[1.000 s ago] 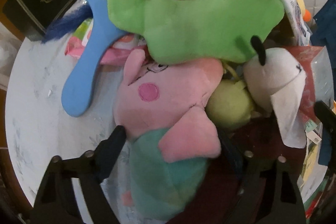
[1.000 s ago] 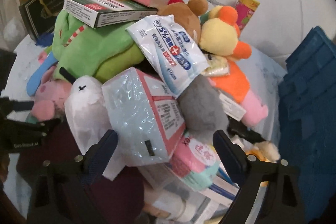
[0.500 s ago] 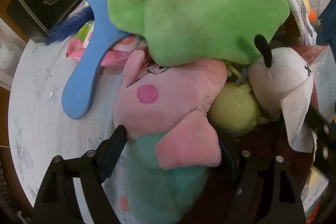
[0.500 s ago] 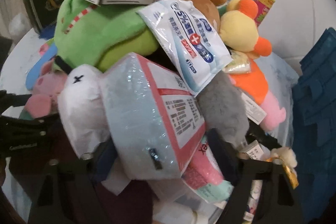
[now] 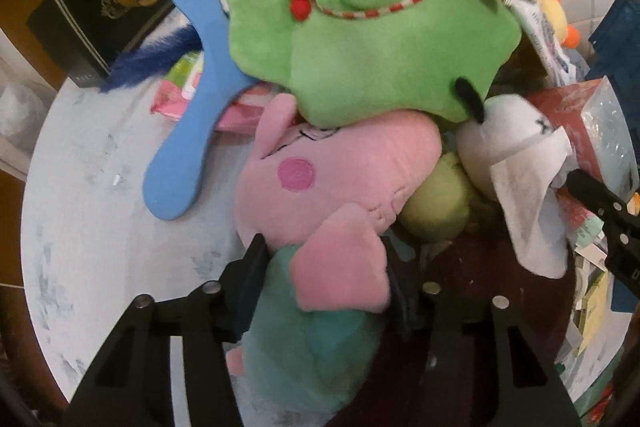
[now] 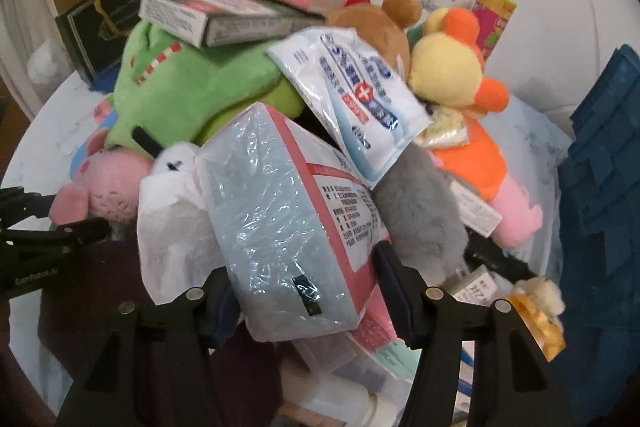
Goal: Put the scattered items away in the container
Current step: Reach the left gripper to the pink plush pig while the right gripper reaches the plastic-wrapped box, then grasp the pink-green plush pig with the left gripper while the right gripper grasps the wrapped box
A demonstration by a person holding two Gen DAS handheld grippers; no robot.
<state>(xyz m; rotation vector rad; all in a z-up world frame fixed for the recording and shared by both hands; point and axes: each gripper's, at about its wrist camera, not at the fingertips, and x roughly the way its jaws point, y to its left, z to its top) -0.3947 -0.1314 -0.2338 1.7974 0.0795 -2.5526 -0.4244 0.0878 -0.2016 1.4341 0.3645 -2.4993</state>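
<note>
The left hand-held gripper [image 5: 324, 291] is closing on the pink pig [image 5: 332, 187], whose long axis runs toward 12 o'clock under the green plush [image 5: 372, 39]. The right hand-held gripper [image 6: 304, 291] is closing on the wrapped box [image 6: 288, 227]. Only the right view shows the blue container [image 6: 600, 155] at 3 o'clock.

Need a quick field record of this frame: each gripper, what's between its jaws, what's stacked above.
left gripper: jaws closing, pads pressing on the pink plush pig in a teal outfit
right gripper: jaws closing, pads against the film-wrapped red and white tissue box
above pig: big green plush toy lies on its head
beside box: white plush toy on its left
surface: pale round table
container: blue crate, at right edge
</note>
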